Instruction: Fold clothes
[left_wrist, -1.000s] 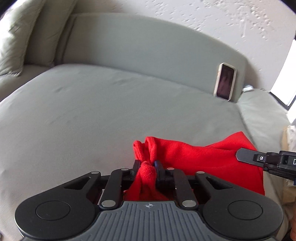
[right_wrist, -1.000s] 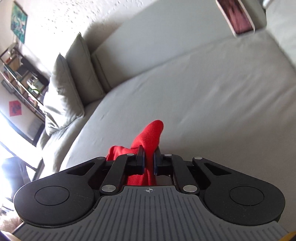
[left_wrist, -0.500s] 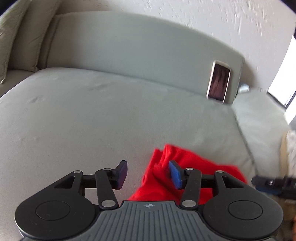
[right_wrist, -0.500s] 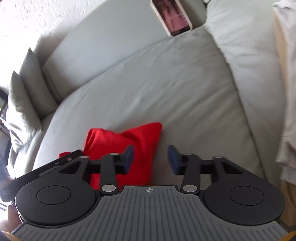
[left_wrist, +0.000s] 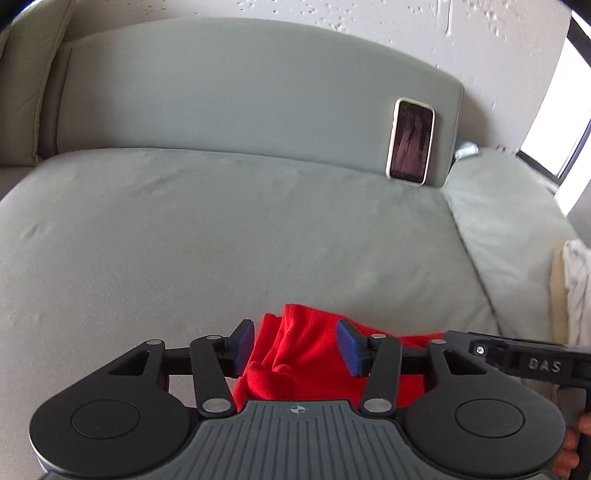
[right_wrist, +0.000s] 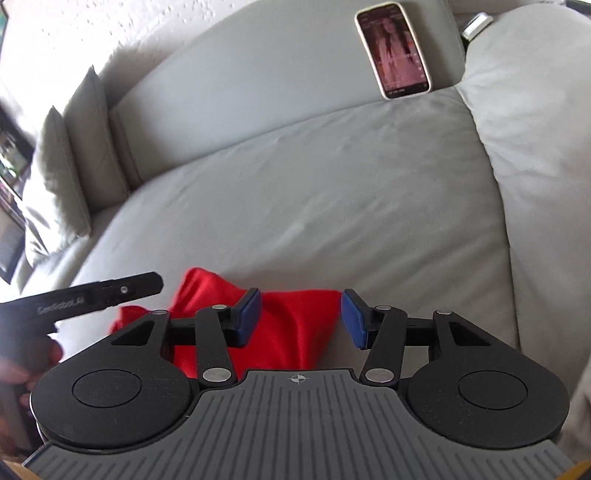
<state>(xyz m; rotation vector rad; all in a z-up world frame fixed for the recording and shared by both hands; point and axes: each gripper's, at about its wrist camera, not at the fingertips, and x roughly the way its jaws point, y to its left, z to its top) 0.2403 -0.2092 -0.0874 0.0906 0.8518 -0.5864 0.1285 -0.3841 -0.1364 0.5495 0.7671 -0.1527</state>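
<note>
Both tools hang low over the near edge of the grey sofa (left_wrist: 229, 236), side by side, and neither has hold of anything. The left hand-held gripper (left_wrist: 295, 347) has its blue-padded fingers (left_wrist: 349, 349) spread wide, with the red garment (left_wrist: 306, 354) lying bunched on the seat cushion directly beneath and between them, its crumpled top edge poking just ahead of the fingertips. The right hand-held gripper (right_wrist: 301, 317) is released too, its blue pads (right_wrist: 352, 321) well apart; from its side the red cloth sits under the left finger and fills most of the gap, its right corner ending just short of the right pad. In the left wrist view the right tool shows as a black bar at the right edge, just beside the cloth; in the right wrist view the left tool reaches in from the left, over the garment's far left corner. Whether any pad actually touches the fabric I cannot tell. Well ahead of both tools, a phone (left_wrist: 410, 142) in a pale case leans upright against the sofa's backrest, screen lit. Grey cushions (right_wrist: 70, 158) stand far off to the left, and a pale cloth (left_wrist: 576, 280) lies off to the right of the left tool.
</note>
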